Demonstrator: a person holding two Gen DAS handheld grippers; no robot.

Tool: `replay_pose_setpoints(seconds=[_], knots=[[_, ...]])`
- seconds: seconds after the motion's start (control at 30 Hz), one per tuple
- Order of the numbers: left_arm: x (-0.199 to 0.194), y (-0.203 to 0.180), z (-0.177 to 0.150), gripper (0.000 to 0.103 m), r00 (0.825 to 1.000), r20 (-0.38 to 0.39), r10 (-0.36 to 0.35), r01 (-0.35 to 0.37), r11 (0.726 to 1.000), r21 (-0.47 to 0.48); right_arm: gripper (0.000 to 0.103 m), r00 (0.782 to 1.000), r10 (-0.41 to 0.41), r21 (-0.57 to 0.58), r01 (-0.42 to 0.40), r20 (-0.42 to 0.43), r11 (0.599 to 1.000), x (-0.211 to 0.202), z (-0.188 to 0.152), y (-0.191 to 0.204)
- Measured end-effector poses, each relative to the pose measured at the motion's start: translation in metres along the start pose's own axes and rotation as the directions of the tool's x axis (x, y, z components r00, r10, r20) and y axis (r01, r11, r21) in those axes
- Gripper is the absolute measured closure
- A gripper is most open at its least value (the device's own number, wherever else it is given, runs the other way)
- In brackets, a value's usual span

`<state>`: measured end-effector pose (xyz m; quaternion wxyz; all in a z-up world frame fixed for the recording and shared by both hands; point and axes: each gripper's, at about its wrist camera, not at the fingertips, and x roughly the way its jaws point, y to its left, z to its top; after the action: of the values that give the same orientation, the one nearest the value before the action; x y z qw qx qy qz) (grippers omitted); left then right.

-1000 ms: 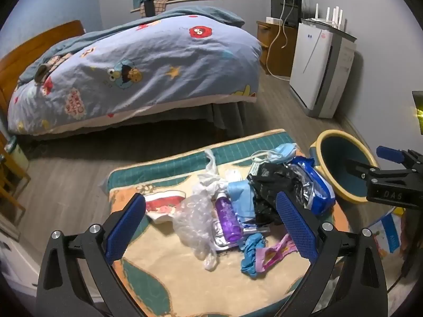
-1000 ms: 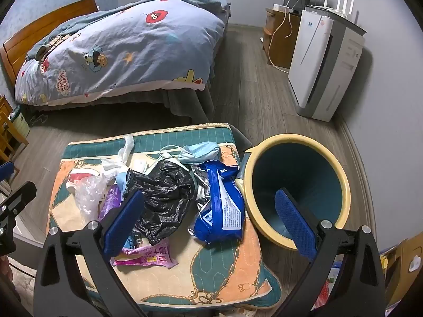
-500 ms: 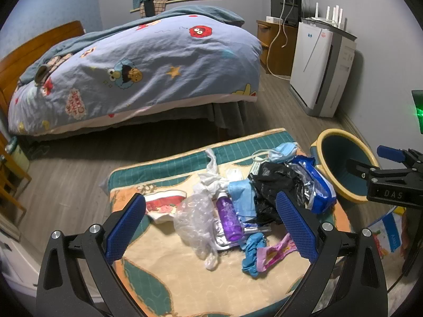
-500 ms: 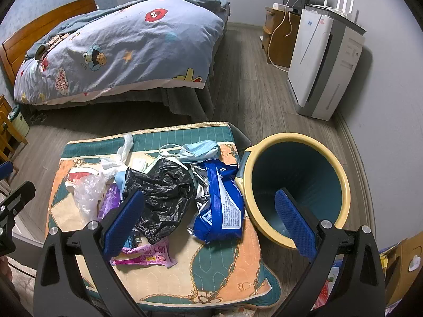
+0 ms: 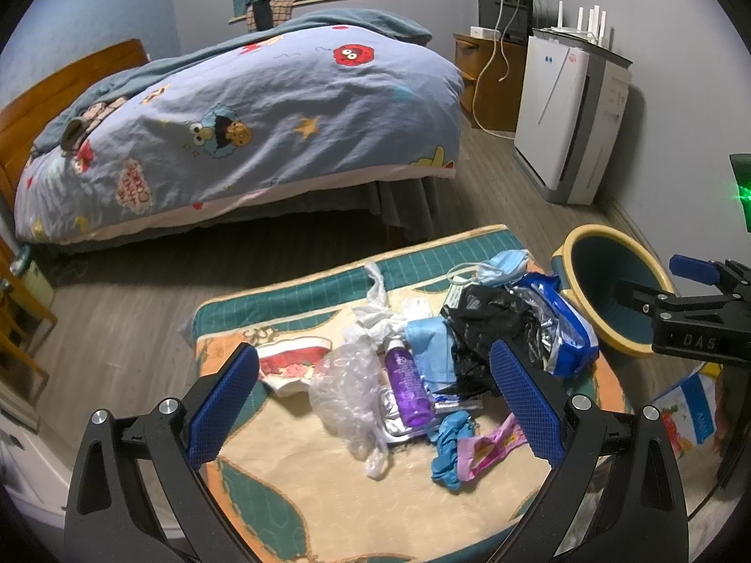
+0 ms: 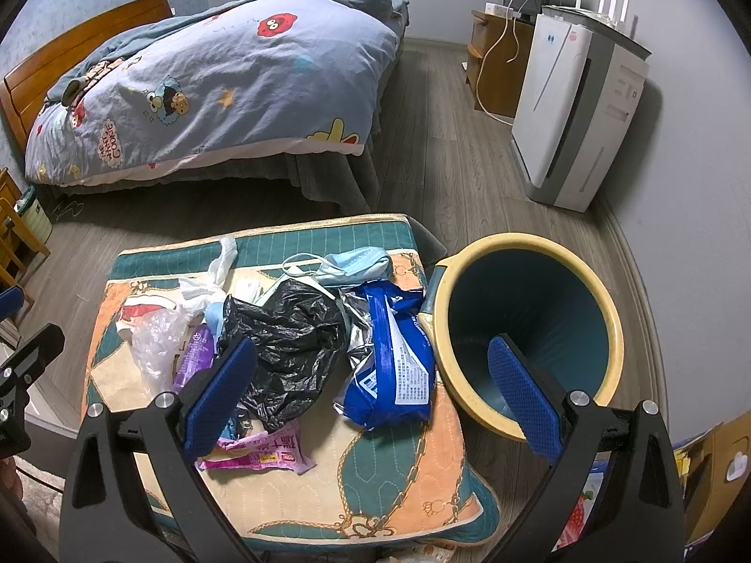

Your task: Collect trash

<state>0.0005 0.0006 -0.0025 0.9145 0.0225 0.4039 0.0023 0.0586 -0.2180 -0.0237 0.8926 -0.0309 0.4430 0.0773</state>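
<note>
A heap of trash lies on a patterned cushion (image 5: 291, 497) (image 6: 413, 483): a crumpled black bag (image 5: 483, 323) (image 6: 286, 333), a blue wrapper (image 5: 561, 323) (image 6: 394, 370), a purple bottle (image 5: 408, 382), clear plastic (image 5: 347, 384), a face mask (image 6: 356, 260) and a pink wrapper (image 6: 263, 457). A blue bin with a yellow rim (image 5: 605, 281) (image 6: 530, 328) stands right of the cushion. My left gripper (image 5: 375, 403) hovers open above the bottle and plastic. Over the blue wrapper and the bin's near rim, my right gripper (image 6: 371, 394) is open and empty.
A bed with a cartoon duvet (image 5: 244, 126) fills the far left. A white air purifier (image 5: 568, 117) and a wooden cabinet (image 5: 488, 79) line the right wall. Wood floor (image 6: 441, 159) lies between the bed and the cushion. Colourful packaging (image 5: 690, 422) sits at the right.
</note>
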Motion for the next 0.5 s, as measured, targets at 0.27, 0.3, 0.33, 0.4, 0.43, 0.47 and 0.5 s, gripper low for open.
replay_pose_setpoints(seconds=[0.27,0.3,0.33,0.4,0.43,0.47,0.5], knots=[[-0.0002,-0.0011,0.0002,0.005,1.000,-0.001,0.003,-0.003,1.000,0.001,0.006,1.000,0.001,-0.001,-0.001,-0.002,1.000,0.0004,-0.0005,-0.0001],[-0.0002,-0.0012,0.0002,0.005,1.000,-0.001,0.003,-0.003,1.000,0.002,0.006,1.000,0.001,0.000,-0.001,-0.002,1.000,0.0004,-0.0008,-0.0002],[-0.0002,-0.0013,0.0002,0.005,1.000,-0.002,0.004,-0.004,1.000,0.002,0.006,1.000,0.001,0.000,-0.001,-0.003,1.000,0.0005,-0.0001,0.0000],[-0.0001,-0.0013,0.0002,0.005,1.000,-0.001,0.004,-0.004,1.000,0.003,0.006,1.000,0.001,0.000,-0.001,-0.003,1.000,-0.0001,0.0007,0.0000],[-0.0001,-0.0014,0.0002,0.005,1.000,-0.001,0.003,-0.003,1.000,0.003,0.006,1.000,0.001,0.000,-0.001,-0.003,1.000,-0.0004,0.0007,-0.0001],[-0.0001,-0.0015,0.0003,0.005,1.000,-0.001,0.004,-0.004,1.000,0.003,0.006,1.000,0.001,0.000,-0.001,-0.004,1.000,-0.0006,0.0009,-0.0001],[-0.0001,-0.0015,0.0003,0.005,1.000,-0.002,0.004,-0.004,1.000,0.004,0.006,1.000,0.001,0.000,-0.001,-0.004,1.000,-0.0012,0.0011,-0.0002]])
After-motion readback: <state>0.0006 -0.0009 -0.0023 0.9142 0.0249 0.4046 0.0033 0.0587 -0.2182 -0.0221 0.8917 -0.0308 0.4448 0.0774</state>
